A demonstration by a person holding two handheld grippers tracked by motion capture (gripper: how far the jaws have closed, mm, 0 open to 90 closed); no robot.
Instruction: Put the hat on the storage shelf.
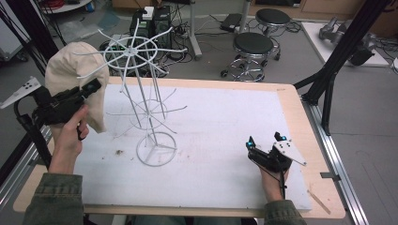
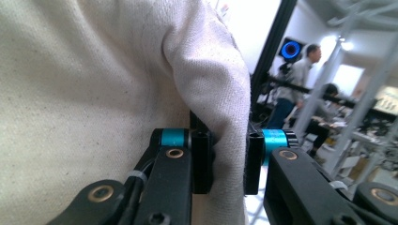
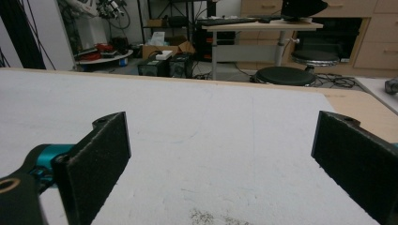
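A cream cloth hat [image 1: 75,77] hangs in the air at the table's left, beside the upper spokes of a white wire rack [image 1: 143,93]. My left gripper [image 1: 94,87] is shut on the hat; in the left gripper view a fold of the cream cloth hat [image 2: 94,84] is pinched between the two black jaws of the left gripper [image 2: 227,161]. My right gripper [image 1: 266,141] rests low near the table's front right, jaws wide apart; in the right gripper view the right gripper [image 3: 220,159] has nothing between its pads.
The rack's round base [image 1: 156,149] stands on a white sheet [image 1: 225,126] that covers the wooden table [image 1: 300,122]. Two black stools [image 1: 253,47] and cables lie on the floor beyond. A black frame leg [image 1: 338,61] rises at the right.
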